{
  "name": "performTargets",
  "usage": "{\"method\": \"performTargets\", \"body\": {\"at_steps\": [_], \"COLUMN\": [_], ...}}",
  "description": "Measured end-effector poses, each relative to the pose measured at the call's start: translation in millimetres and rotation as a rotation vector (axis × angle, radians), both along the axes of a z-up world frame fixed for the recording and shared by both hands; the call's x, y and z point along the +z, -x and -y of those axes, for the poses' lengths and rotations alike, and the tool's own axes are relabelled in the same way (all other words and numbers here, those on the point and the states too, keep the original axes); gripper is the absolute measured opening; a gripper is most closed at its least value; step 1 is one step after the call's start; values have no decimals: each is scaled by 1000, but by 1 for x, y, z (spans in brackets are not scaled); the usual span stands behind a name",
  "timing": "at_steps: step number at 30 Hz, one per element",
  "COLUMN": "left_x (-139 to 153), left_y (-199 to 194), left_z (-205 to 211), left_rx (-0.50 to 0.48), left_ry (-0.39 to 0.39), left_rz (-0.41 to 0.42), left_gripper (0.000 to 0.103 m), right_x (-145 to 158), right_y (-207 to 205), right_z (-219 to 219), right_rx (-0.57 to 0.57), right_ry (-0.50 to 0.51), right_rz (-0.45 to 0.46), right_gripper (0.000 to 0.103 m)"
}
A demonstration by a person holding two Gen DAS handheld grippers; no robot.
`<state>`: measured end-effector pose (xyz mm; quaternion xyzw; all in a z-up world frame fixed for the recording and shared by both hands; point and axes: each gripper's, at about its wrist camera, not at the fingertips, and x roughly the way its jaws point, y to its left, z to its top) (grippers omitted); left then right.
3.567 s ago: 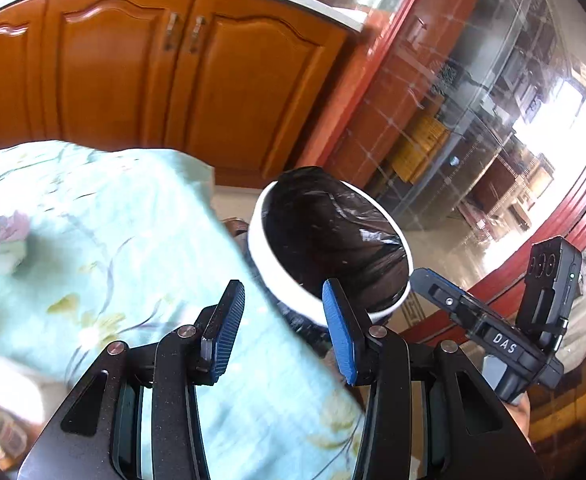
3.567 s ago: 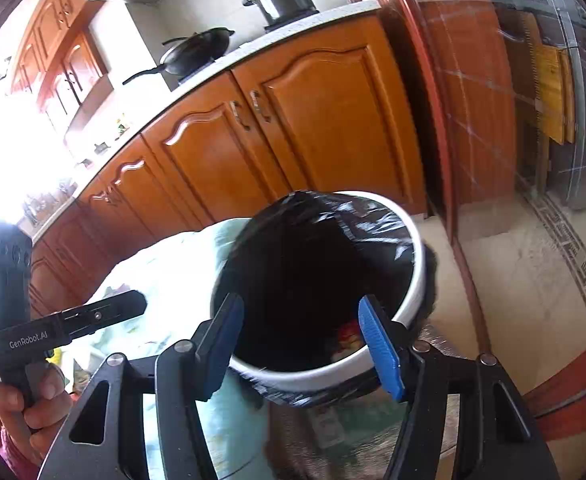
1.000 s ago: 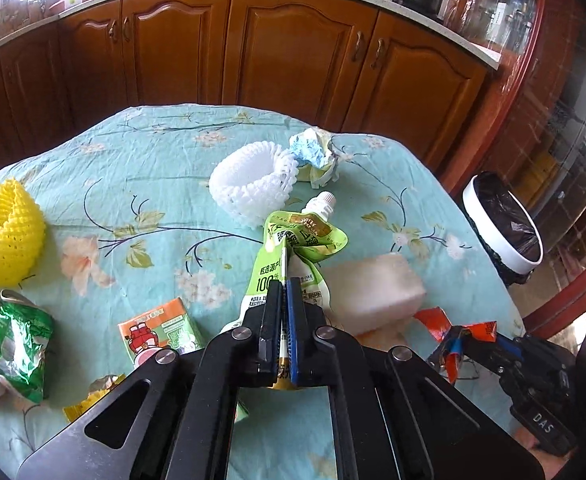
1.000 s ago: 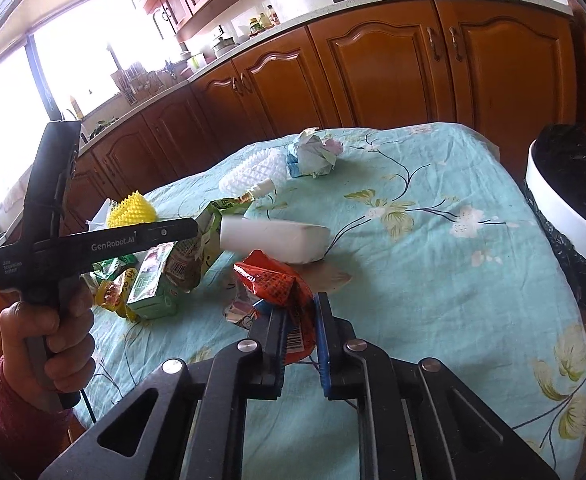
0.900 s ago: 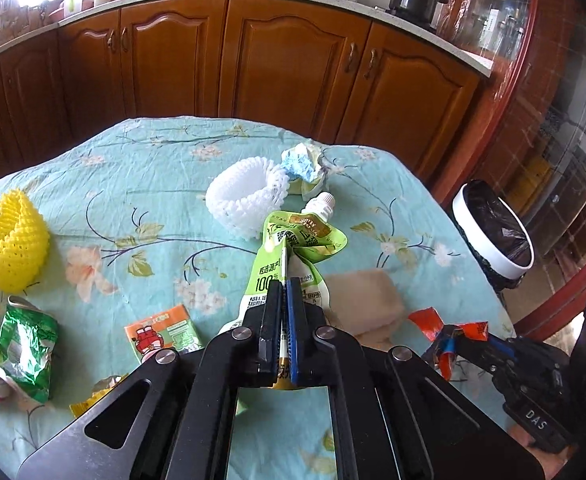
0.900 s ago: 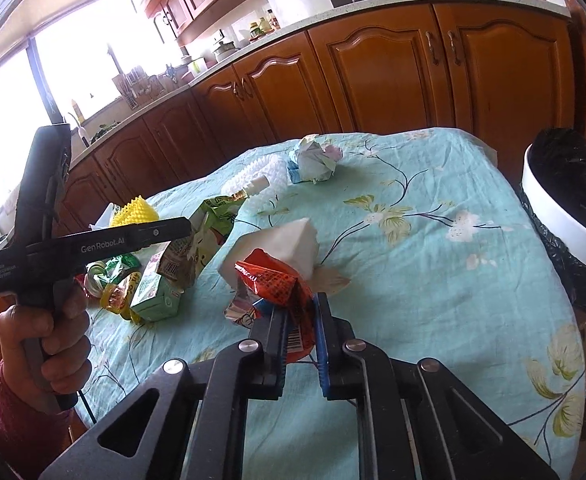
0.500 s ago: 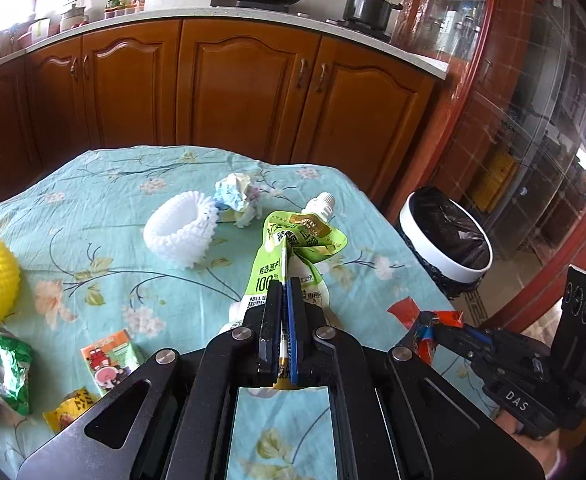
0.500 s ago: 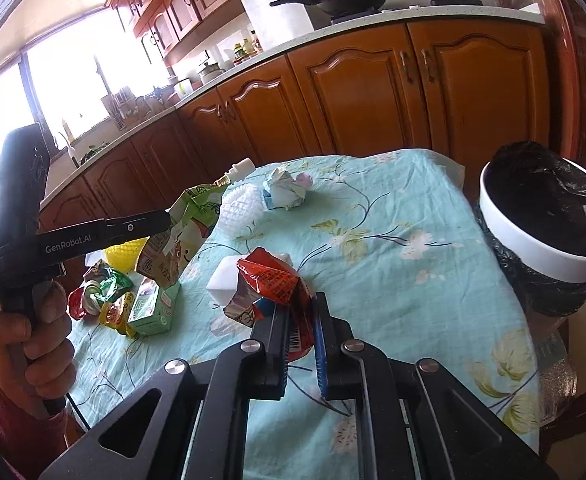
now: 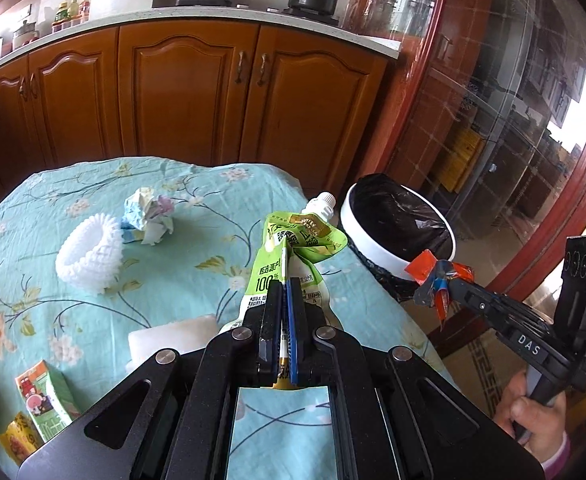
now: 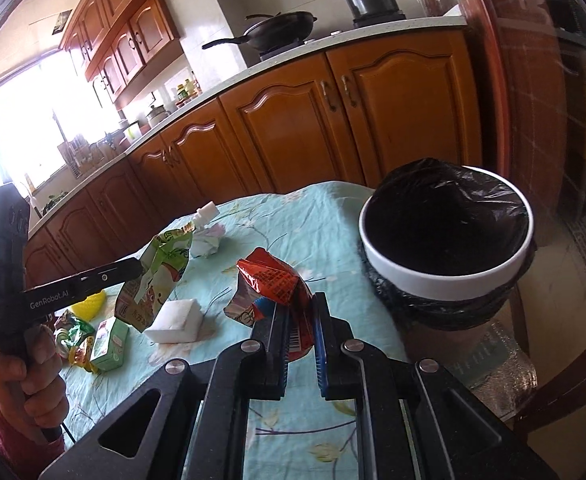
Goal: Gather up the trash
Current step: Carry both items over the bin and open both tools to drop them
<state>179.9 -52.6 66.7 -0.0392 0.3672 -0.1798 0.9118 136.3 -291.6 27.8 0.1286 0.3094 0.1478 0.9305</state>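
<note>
My left gripper [image 9: 283, 286] is shut on a green spout pouch [image 9: 293, 252] and holds it above the table's right part; it also shows in the right wrist view [image 10: 155, 276]. My right gripper [image 10: 299, 304] is shut on a red snack wrapper [image 10: 277, 280], held over the table edge just left of the white bin with a black bag [image 10: 445, 276]. In the left wrist view the red wrapper [image 9: 437, 276] hangs in front of the bin [image 9: 377, 240].
On the teal flowered tablecloth [image 9: 197, 264] lie a white foam net [image 9: 91, 256], a crumpled paper ball [image 9: 149, 214], a white foam block [image 10: 177, 320], a small juice carton [image 9: 43, 396] and several wrappers [image 10: 73, 336]. Wooden cabinets [image 9: 197, 96] stand behind.
Both grippers have swung right toward the bin, carrying the pouch and the wrapper. The bin is now larger and nearer in both views.
</note>
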Motion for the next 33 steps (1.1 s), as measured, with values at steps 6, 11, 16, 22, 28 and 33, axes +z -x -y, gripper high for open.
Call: {"method": "performTargets", "body": {"at_steps": [6, 11, 16, 22, 28, 33], "left_x": [-2, -3, 2, 5, 1, -5], "left_y": [-8, -19, -34, -62, -92, -109], "left_z": [28, 51, 78, 119, 158, 179], "left_rx": [-51, -91, -138, -199, -234, -247], "left_ry": [-7, -9, -17, -25, -65, -82], "left_rz": [-4, -13, -8, -24, -41, -63], "left_gripper": [2, 2, 2, 2, 2, 2], "right_x": [2, -2, -5, -2, -2, -2], "right_y": [-3, -9, -17, -43, -71, -84], "right_z": [30, 49, 67, 96, 119, 127], "right_rx": [-61, -97, -130, -162, -193, -198], "right_ry": [-1, -7, -9, -13, 3, 27], "right_rz": [4, -3, -11, -23, -42, -48], "right_gripper": [10, 10, 10, 10, 10, 10]}}
